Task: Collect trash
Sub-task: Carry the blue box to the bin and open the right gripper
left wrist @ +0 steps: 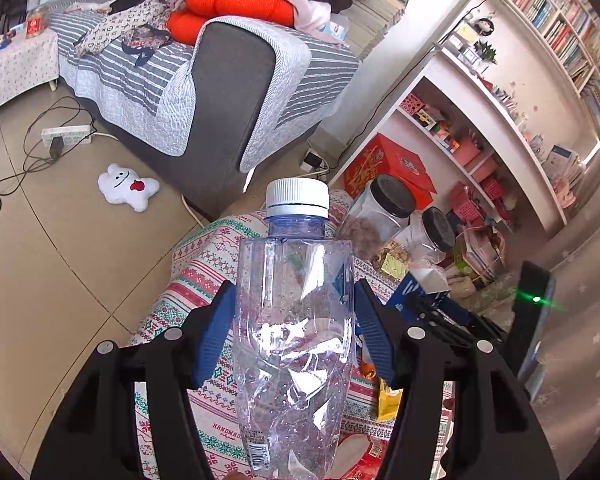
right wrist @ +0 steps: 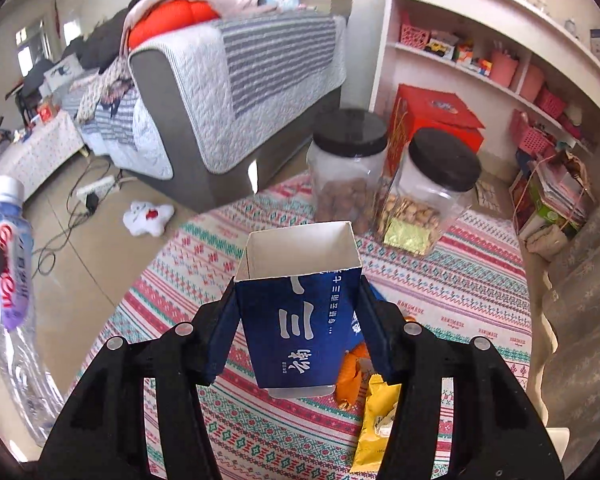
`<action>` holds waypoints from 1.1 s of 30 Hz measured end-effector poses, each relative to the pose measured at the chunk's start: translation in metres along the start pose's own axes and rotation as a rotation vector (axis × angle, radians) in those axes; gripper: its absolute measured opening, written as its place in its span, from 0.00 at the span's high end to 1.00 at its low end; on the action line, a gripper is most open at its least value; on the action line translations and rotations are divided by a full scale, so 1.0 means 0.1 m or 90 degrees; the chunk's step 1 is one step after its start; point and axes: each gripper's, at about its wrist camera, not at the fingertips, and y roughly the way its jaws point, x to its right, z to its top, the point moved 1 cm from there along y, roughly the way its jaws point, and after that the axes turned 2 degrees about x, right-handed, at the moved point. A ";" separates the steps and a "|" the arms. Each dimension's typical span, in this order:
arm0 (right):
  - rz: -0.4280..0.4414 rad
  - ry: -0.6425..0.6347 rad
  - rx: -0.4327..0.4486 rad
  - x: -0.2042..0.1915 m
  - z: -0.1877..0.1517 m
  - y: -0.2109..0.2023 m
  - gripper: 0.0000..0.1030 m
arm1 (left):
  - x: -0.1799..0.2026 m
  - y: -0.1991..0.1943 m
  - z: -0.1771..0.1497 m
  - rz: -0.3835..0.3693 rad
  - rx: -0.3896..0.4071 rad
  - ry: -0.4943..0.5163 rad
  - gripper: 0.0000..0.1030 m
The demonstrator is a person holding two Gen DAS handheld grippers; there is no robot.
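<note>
My left gripper (left wrist: pixel 294 324) is shut on an empty clear plastic bottle (left wrist: pixel 292 320) with a white cap, held upright above the patterned tablecloth (left wrist: pixel 204 264). The bottle also shows at the left edge of the right wrist view (right wrist: pixel 12 280). My right gripper (right wrist: pixel 298 320) is shut on an open blue carton (right wrist: pixel 300 312) with white lettering, held above the tablecloth (right wrist: pixel 440 300). The blue carton and right gripper show at the right in the left wrist view (left wrist: pixel 424 292). A yellow wrapper (right wrist: pixel 374 428) and an orange wrapper (right wrist: pixel 350 376) lie on the cloth under the carton.
Two clear jars with black lids (right wrist: pixel 348 168) (right wrist: pixel 428 192) stand at the table's far side. A grey sofa with a striped quilt (left wrist: pixel 220 92) stands beyond. A white plush toy (left wrist: pixel 126 186) and a power strip (left wrist: pixel 66 136) lie on the tiled floor. White shelves (right wrist: pixel 500 80) stand right.
</note>
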 end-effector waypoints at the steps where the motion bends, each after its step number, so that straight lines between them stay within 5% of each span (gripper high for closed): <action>1: -0.004 0.009 0.019 0.01 0.03 -0.10 0.49 | 0.03 -0.02 0.00 -0.003 0.006 0.002 0.42; 15: -0.101 0.166 0.175 0.49 -0.20 -1.13 0.49 | 0.53 -0.29 -0.13 -0.029 0.137 0.074 0.42; 25: -0.313 0.309 0.240 1.31 -0.82 -1.70 0.49 | 0.89 -0.18 -0.34 -0.051 0.130 0.123 0.42; 33: -0.479 0.414 0.198 2.10 -1.48 -1.90 0.48 | 1.19 -0.07 -0.53 -0.066 0.121 0.153 0.42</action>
